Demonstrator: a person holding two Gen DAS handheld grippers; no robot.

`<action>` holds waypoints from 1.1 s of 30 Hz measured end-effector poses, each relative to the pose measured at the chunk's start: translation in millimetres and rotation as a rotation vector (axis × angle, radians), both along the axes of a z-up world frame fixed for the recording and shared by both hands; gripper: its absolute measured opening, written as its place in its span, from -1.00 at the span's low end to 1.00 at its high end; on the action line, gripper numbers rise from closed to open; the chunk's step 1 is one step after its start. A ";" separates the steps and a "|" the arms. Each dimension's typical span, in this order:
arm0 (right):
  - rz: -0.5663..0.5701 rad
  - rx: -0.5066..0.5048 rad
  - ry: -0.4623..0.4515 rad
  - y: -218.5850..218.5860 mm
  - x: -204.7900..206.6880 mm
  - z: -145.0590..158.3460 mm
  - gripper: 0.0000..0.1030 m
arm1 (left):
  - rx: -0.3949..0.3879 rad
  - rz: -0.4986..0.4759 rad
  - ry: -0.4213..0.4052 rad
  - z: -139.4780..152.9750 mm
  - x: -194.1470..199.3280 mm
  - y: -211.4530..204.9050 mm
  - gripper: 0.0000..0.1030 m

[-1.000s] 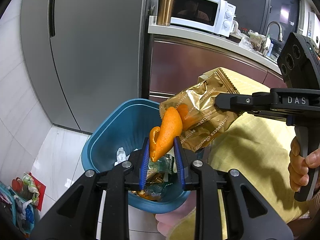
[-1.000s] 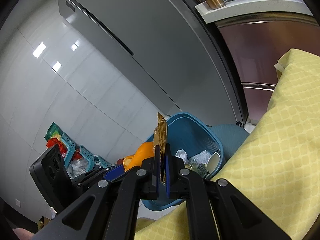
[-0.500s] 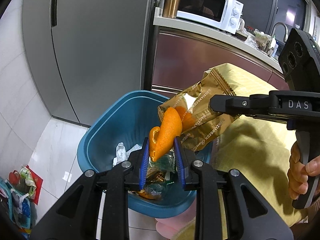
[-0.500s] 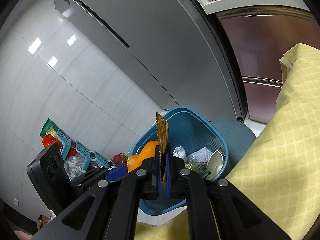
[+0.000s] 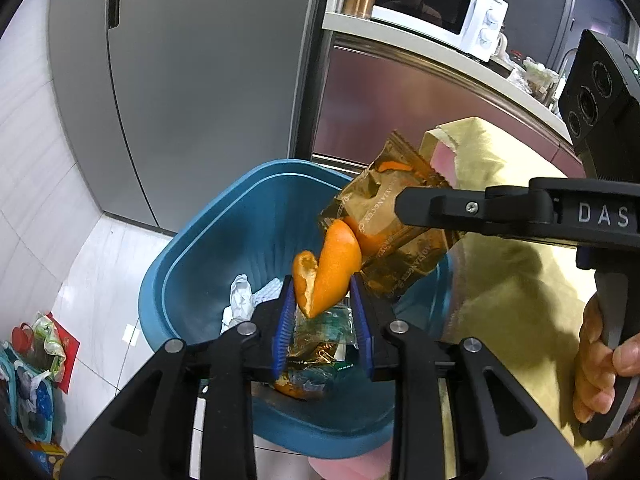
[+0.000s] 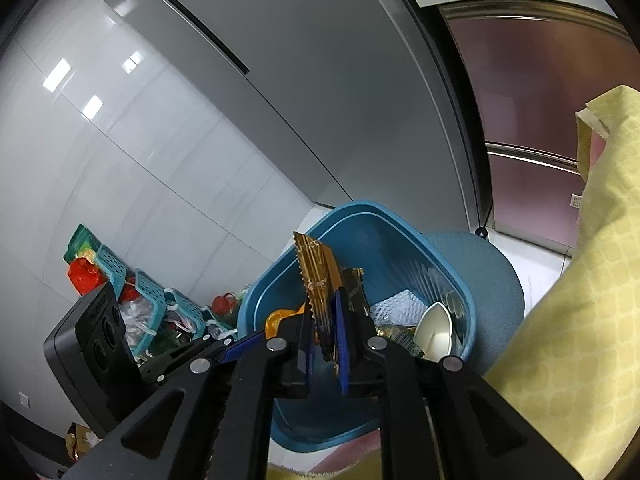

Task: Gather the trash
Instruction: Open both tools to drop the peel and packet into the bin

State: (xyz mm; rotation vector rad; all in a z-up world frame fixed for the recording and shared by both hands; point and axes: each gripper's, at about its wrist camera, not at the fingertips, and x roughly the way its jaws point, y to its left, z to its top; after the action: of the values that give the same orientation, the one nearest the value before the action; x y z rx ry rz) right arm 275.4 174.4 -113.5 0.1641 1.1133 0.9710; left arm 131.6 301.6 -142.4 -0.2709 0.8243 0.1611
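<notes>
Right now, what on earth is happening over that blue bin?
A person holds a gripper in each hand over the blue bin, which already has trash in it. The left gripper has an orange peel between its opening jaws. The right gripper has a gold snack wrapper between its jaws, which are also opening, so both pieces look about to drop in.

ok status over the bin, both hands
Left gripper jaws opening, orange peel between them. Right gripper jaws opening, gold wrapper between them. Both above the blue bin. Nothing in the way.
</notes>
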 end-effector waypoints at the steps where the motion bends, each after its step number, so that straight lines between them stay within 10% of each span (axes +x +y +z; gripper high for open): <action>1: -0.002 -0.003 0.001 1.3 0.6 -0.4 -0.72 | -0.002 0.004 0.002 -1.6 1.7 0.3 -0.47; 21: -0.065 0.036 -0.061 -40.0 -13.7 20.8 -0.23 | -0.021 -0.018 -0.107 23.6 -23.7 -8.0 -0.23; 33: -0.187 0.048 -0.304 -122.7 -58.8 67.4 0.48 | 0.064 -0.097 -0.304 74.8 -74.6 -60.9 0.85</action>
State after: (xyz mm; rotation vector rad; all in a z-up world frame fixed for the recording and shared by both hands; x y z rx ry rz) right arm 216.6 51.7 -46.0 0.1508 0.7818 0.8238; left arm 57.0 240.7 -67.5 -0.1892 0.5283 0.0530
